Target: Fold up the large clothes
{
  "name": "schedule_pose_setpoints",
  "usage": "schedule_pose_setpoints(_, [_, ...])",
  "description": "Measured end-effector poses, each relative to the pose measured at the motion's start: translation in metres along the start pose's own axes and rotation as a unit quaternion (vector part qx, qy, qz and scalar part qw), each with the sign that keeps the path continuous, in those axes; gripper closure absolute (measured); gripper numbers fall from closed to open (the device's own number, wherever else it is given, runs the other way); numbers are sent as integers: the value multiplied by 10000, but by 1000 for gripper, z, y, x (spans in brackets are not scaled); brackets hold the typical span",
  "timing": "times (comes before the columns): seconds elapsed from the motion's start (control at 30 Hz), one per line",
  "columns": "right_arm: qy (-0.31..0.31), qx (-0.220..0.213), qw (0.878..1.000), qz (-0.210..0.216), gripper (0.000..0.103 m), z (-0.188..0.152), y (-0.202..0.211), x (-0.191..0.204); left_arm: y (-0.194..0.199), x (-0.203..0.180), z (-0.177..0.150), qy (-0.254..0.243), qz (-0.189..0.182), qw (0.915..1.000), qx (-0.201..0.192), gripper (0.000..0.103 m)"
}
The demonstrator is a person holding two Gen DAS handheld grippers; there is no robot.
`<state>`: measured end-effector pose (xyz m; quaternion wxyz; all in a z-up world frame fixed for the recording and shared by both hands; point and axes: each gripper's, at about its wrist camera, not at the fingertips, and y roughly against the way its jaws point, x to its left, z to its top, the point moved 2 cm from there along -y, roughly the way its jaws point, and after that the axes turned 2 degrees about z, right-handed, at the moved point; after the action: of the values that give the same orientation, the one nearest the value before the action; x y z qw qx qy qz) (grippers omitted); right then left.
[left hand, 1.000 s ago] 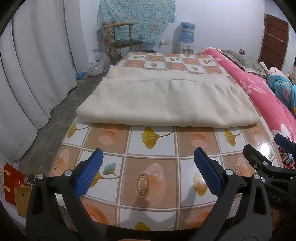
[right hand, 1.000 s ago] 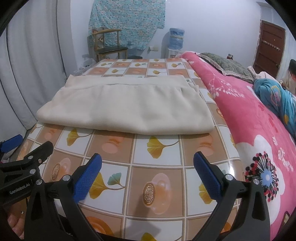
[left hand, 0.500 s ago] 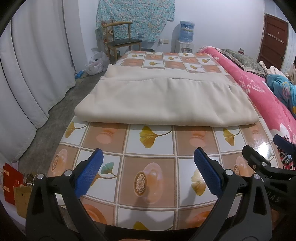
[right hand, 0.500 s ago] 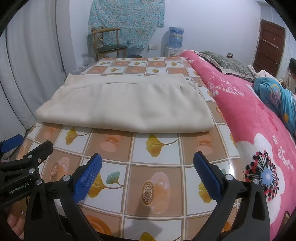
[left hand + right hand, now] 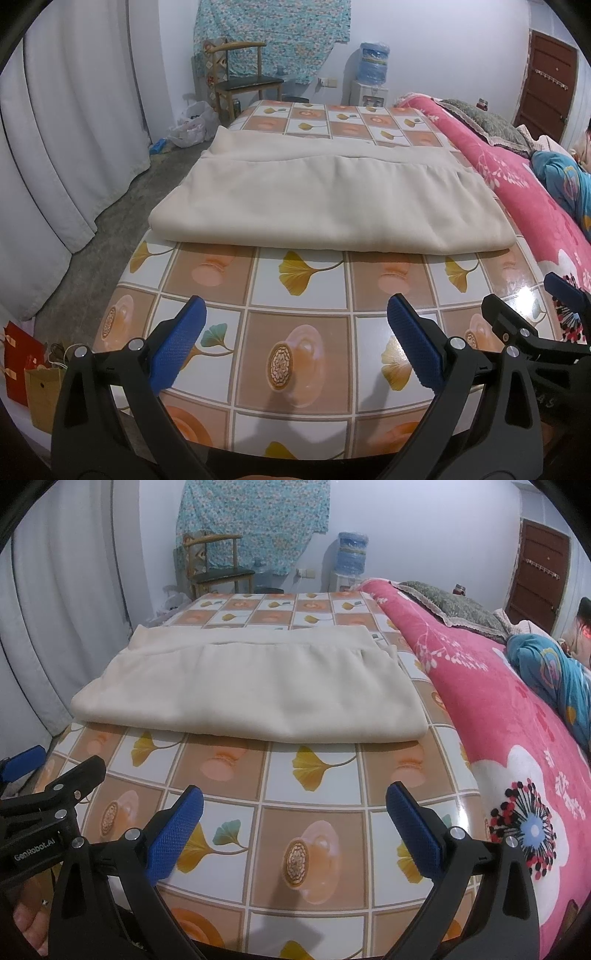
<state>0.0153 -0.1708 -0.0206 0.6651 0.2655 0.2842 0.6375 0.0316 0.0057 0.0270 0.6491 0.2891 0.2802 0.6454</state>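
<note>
While both grippers' jaws gape empty, folded cream cloth [image 5: 332, 206] lies on the tiled tablecloth [image 5: 295, 295].

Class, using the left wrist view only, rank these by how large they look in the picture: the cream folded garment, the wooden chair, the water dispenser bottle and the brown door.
Largest to smallest as they appear:
1. Cream folded garment
2. Wooden chair
3. Brown door, though the picture's edge cuts it off, so its place against the chair is unsure
4. Water dispenser bottle

Nearness to the camera enlarges the garment.
</note>
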Motion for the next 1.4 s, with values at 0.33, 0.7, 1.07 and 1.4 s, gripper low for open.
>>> schedule_pose_setpoints(0.33, [1,8,10000,-3,7,0,0,0,0,1,0,8,-14,10000,11,8])
schedule_pose_setpoints(0.7, [-5,8,10000,-21,7,0,0,0,0,2,1,25,-22,10000,10,8])
schedule_pose_setpoints(1.07, [-17,5,10000,-37,7,-1,0,-1,0,2,1,23,-19,10000,8,8])
schedule_pose_setpoints(1.4, [-18,17,10000,-42,7,-1,0,-2,-1,2,1,33,-24,10000,12,8])
